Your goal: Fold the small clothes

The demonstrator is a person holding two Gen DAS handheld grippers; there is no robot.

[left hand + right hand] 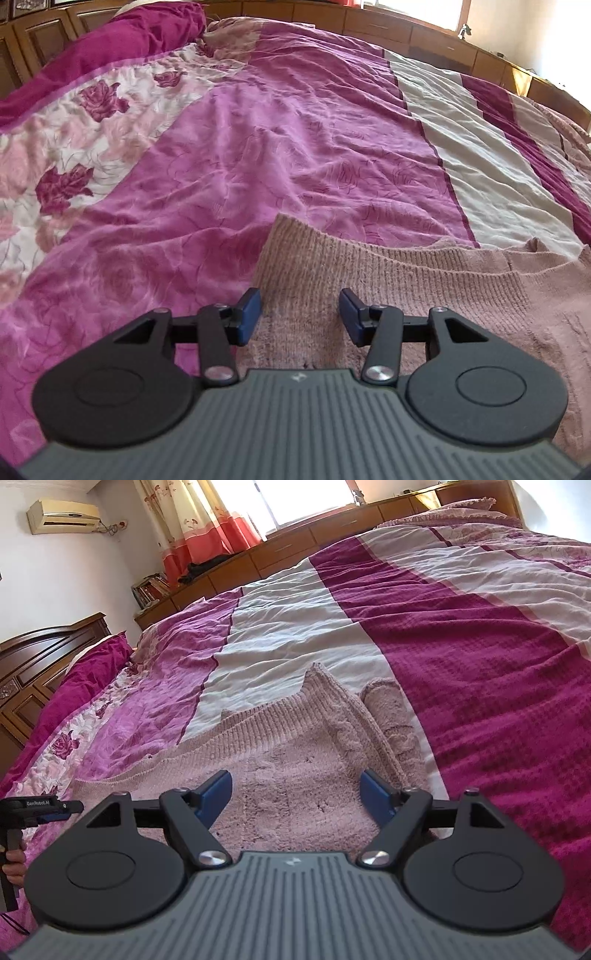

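A small pink knitted sweater [406,288] lies flat on the bed, its ribbed hem facing away. My left gripper [300,313] is open, low over the sweater's left part, with nothing between the blue pads [248,314]. The sweater also shows in the right wrist view [295,760], with a sleeve [388,709] folded along its right side. My right gripper [297,795] is open and empty, low over the sweater's right part. The left gripper [40,808] shows at the left edge of the right wrist view.
The bed is covered with a pink, white and magenta quilt [295,129]. A dark magenta pillow [122,40] lies at the wooden headboard [33,664]. Wooden cabinets [295,550] run along the far side under a window with red curtains [207,524].
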